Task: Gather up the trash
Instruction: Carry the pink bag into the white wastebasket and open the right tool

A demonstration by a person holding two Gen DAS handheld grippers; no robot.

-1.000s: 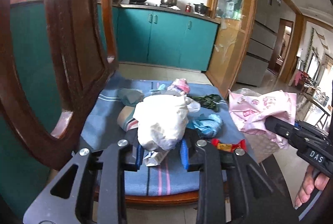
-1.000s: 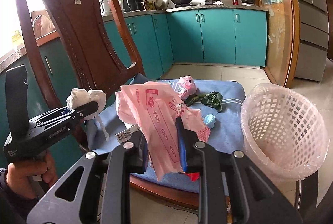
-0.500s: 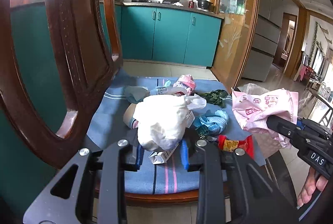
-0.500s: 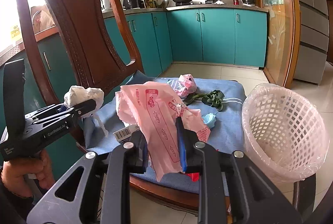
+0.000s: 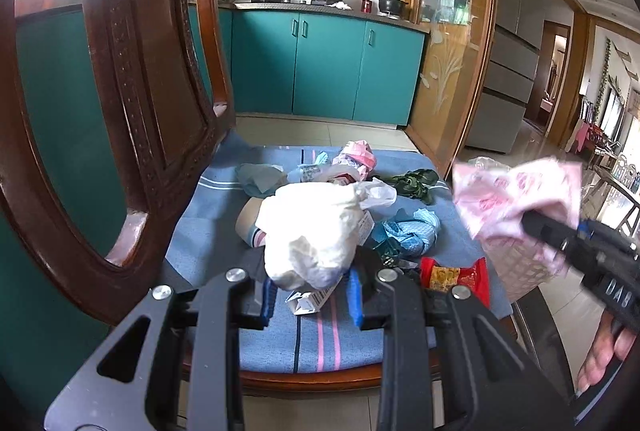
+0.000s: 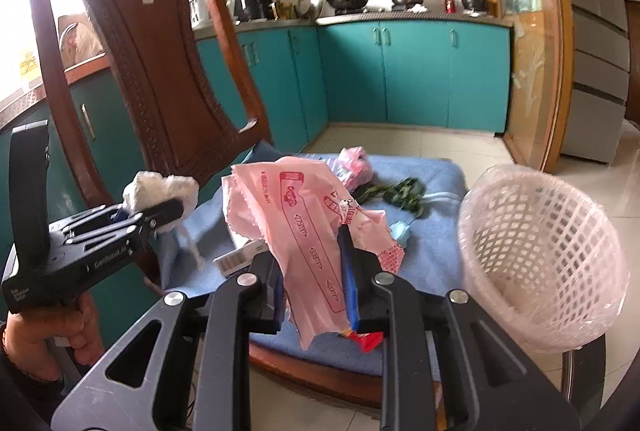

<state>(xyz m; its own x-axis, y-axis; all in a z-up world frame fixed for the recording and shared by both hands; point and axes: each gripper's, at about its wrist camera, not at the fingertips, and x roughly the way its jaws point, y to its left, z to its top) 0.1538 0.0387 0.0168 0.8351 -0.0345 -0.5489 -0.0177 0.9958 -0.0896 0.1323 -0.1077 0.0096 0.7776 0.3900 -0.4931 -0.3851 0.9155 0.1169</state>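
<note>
Above the chair seat, the left gripper is clenched on a white crumpled wad and the right gripper on a pink plastic wrapper, both likely light, limp and best pinched mid-bunch, beside the basket.

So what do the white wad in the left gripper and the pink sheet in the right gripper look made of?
The crumpled white wad looks like soft tissue or thin paper: matte, with fuzzy creases. The pink printed sheet looks like thin plastic film packaging: smooth, faintly glossy, with a serrated edge and red print. Neither is certain by sight.
</note>
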